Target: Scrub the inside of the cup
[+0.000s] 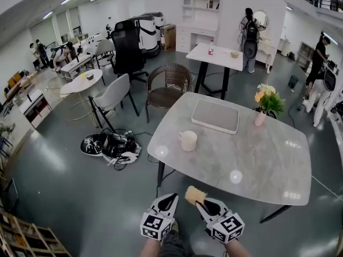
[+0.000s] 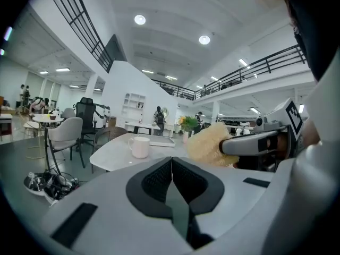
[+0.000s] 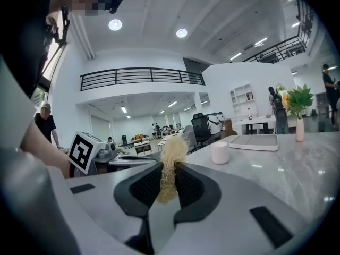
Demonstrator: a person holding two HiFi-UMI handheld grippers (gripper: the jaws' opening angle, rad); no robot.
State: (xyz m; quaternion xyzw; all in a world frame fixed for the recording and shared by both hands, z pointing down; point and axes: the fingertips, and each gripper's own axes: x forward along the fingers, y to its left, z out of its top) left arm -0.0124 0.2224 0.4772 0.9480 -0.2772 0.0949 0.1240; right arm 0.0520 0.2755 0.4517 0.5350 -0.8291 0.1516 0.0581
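One sponge [image 3: 172,150] clamped in right gripper [image 3: 169,168] jaws, left gripper [image 2: 171,162] jaws together, cup [image 1: 188,141] mouth only overhead

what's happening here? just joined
A person holds a claw in each hand at the near edge of the table. The right claw is shut on a yellow sponge. The left claw is shut and empty. The white cup stands upright on the table ahead of both claws, untouched, so scrubbing has not started yet.
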